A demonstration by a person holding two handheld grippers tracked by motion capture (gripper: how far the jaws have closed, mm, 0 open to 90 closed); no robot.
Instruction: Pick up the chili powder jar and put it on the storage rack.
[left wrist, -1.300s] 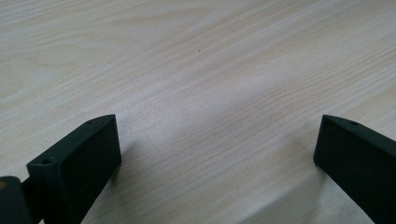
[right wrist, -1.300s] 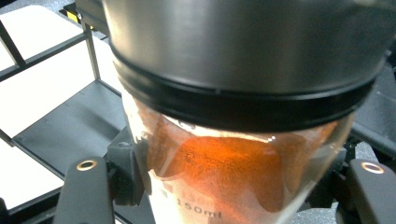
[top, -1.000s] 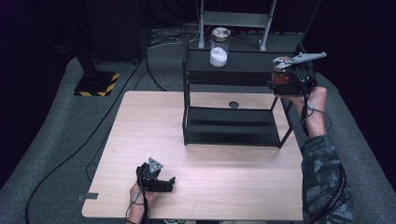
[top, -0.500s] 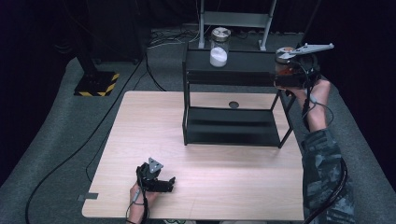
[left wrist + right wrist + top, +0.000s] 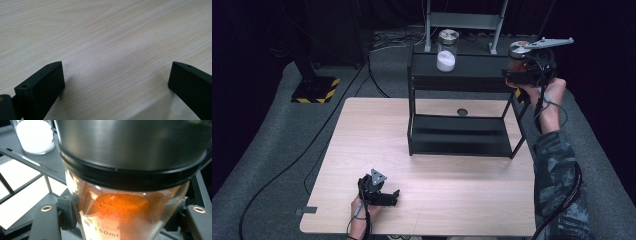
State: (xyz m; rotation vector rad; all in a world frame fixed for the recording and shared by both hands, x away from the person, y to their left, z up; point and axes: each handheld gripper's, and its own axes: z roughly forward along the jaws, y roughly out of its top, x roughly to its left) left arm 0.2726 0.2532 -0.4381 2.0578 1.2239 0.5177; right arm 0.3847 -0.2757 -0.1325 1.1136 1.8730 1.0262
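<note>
A glass jar of orange powder (image 5: 517,56) with a dark metal lid is held up at the right end of the black shelf's top (image 5: 462,74). My right gripper (image 5: 526,75) is shut on it. In the right gripper view the jar (image 5: 120,215) sits between the two jaws, and the lid covers the upper half of that picture. A second jar with white powder (image 5: 446,51) stands on the shelf top, seen also as the white jar (image 5: 35,135) at upper left. My left gripper (image 5: 388,196) rests on the table near the front edge, its jaws (image 5: 116,82) wide apart over bare wood.
The black two-level shelf stands at the back of the wooden table (image 5: 362,135), its lower level (image 5: 459,142) bare. A small round hole (image 5: 462,112) lies in the tabletop behind it. Cables and a stand with a yellow-black foot (image 5: 314,90) are on the floor at left.
My right hand has lifted the orange jar a little, up level with the shelf's top at its right end. The left gripper has stayed put.
</note>
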